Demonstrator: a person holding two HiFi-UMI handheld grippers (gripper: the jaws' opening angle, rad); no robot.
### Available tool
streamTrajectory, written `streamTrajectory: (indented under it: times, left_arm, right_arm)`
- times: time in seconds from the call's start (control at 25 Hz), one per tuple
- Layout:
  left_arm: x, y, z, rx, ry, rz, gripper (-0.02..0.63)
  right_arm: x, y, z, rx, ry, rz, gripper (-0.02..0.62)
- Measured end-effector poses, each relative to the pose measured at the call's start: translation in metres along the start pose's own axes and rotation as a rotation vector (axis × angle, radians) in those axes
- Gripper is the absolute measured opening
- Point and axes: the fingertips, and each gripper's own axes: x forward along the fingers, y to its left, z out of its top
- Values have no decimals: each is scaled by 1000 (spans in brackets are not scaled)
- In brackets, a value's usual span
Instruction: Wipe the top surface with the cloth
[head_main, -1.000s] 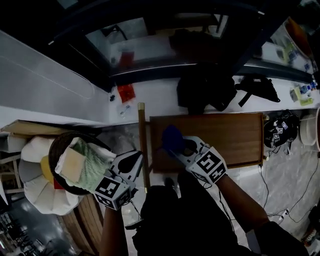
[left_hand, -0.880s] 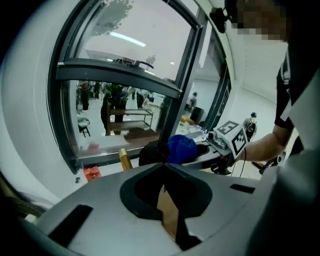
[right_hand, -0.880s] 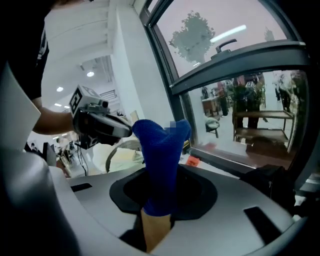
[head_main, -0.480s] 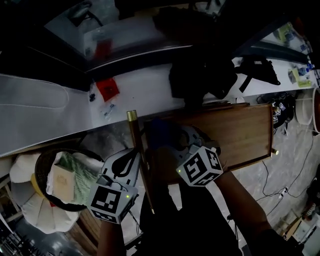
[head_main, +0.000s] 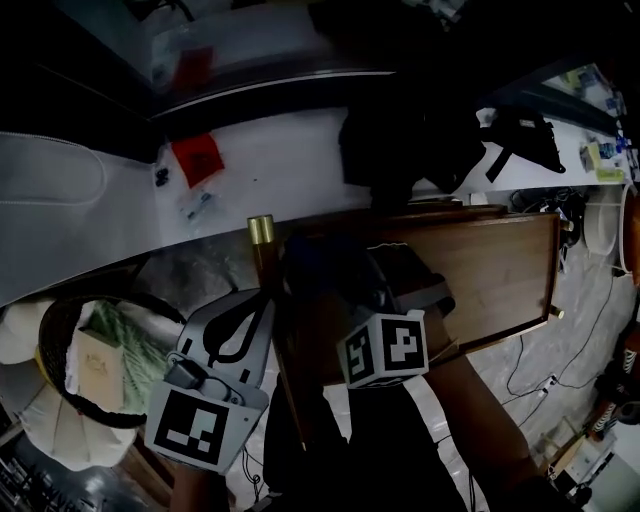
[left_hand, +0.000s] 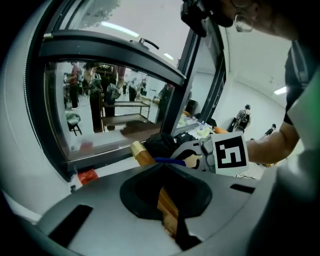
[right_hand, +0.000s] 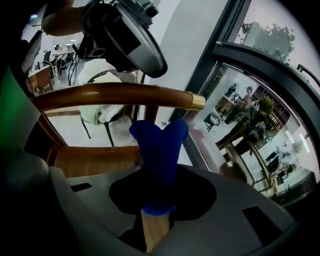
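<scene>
Cloth (right_hand: 157, 150), blue, pinched in our right tongs (right_hand: 156, 212); left tongs (left_hand: 168, 207) clamp wooden rail (left_hand: 141, 154). We should press cloth flat beside rail, overlap strokes.

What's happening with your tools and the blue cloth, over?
Left tool shut on wooden rail. Right tool shut on blue cloth, near the rail. No blocker seen. Over.
</scene>
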Motion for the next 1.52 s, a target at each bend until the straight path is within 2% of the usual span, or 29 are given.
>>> streamTrajectory:
  times: [0.28,0.48,0.76,1.32,1.52]
  left_arm:
    - [5,4,-6,15,-7,-4,11]
    - [2,2,-8,-2,-2,15,11]
    - [-8,-8,-4,21,21,15,11]
    - [-13,-18,-2,12,31,4,11]
    - [-11,-21,-4,9,29,-6,11]
  right_arm:
    - [15,3,-9,5,27,17,100]
    - [22,18,-12,9,31,55,100]
    - [25,40,-15,18,35,118,100]
    - [-2,116,-24,19,52,279,100]
    - [-14,142,-25,59,43,312,100]
